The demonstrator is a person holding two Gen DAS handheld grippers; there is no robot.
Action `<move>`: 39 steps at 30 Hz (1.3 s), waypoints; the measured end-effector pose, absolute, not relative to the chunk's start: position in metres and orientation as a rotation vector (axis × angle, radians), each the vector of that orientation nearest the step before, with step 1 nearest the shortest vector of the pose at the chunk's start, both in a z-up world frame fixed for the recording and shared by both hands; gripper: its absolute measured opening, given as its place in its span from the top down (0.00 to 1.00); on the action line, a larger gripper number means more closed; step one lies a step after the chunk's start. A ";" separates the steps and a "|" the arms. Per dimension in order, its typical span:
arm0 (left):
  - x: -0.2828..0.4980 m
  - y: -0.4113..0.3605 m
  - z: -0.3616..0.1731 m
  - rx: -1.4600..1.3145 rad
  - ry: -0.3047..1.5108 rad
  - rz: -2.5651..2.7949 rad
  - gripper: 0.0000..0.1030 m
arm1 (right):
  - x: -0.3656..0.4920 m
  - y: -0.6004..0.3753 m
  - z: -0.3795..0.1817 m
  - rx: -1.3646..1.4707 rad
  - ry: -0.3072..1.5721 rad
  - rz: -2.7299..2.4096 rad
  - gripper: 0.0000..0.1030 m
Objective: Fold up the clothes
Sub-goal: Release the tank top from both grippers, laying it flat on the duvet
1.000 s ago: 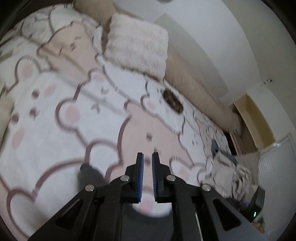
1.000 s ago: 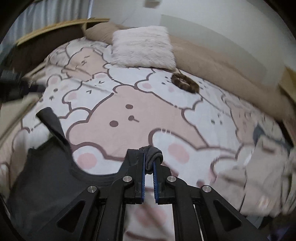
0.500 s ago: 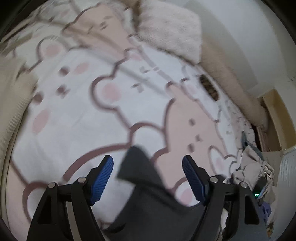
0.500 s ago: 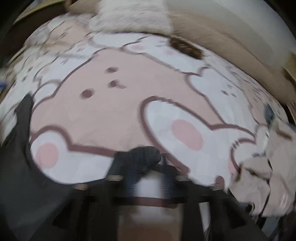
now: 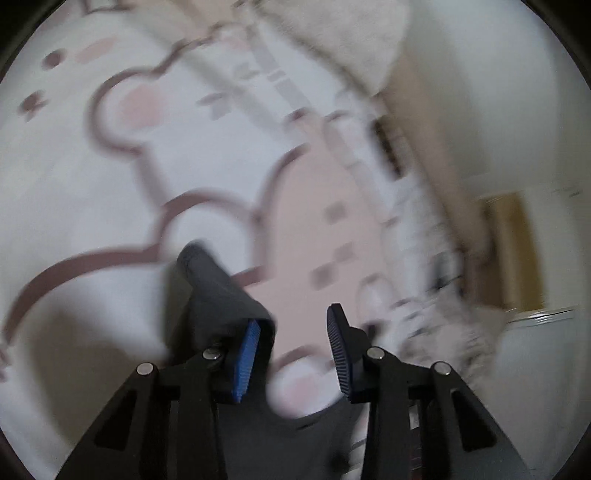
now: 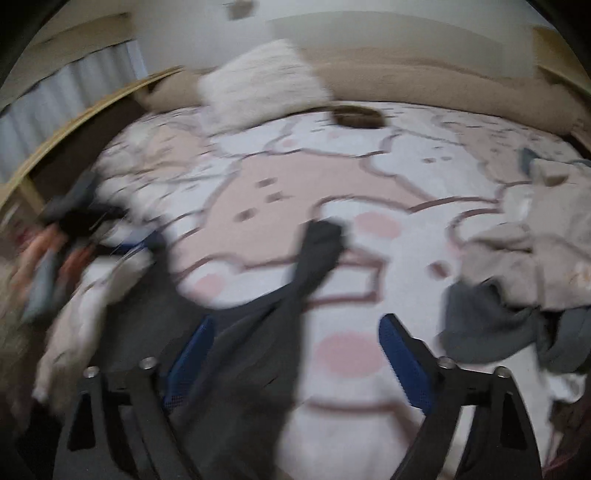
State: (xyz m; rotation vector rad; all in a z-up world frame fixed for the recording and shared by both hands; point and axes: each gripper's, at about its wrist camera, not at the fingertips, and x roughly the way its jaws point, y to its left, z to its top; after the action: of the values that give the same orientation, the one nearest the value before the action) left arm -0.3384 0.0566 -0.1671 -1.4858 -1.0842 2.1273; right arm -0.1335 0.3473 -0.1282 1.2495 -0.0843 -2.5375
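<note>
My left wrist camera sits low and close over the bedspread (image 5: 122, 192), looking along its fingers toward the pillow (image 5: 354, 33) and wall, tilted so the bed runs diagonally. My right wrist camera rides higher and farther back, facing the headboard end squarely, with the pillow (image 6: 258, 88) straight ahead. Both views share the bedspread (image 6: 295, 177), the dark top (image 5: 218, 291) (image 6: 288, 314), the pillow and the clothes pile (image 5: 454, 332) (image 6: 524, 243). Both are motion-blurred.

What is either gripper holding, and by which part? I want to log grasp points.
Nothing is held. The left gripper and right gripper are both open; the dark grey top lies loose on the bedspread, one strap between the right fingers.
</note>
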 end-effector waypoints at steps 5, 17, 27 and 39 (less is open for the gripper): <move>-0.336 0.064 -0.128 -1.369 -1.011 2.205 0.54 | -0.112 0.294 -0.144 1.229 0.037 -2.271 0.51; -0.307 0.035 -0.127 -1.553 -0.845 2.133 0.21 | -0.128 0.349 -0.183 1.488 -0.023 -2.542 0.57; -0.272 0.101 -0.121 -1.630 -0.602 1.902 0.21 | -0.090 0.364 -0.156 1.432 0.104 -2.598 0.57; -0.073 0.031 -0.118 -1.631 -0.314 2.120 0.21 | -0.023 0.398 -0.146 1.460 0.161 -2.682 0.57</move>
State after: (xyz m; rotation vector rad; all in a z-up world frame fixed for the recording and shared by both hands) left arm -0.0725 0.0312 -0.1175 -1.6313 -0.3137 2.1202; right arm -0.0228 0.3976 -0.1462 1.4596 0.1612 -2.6817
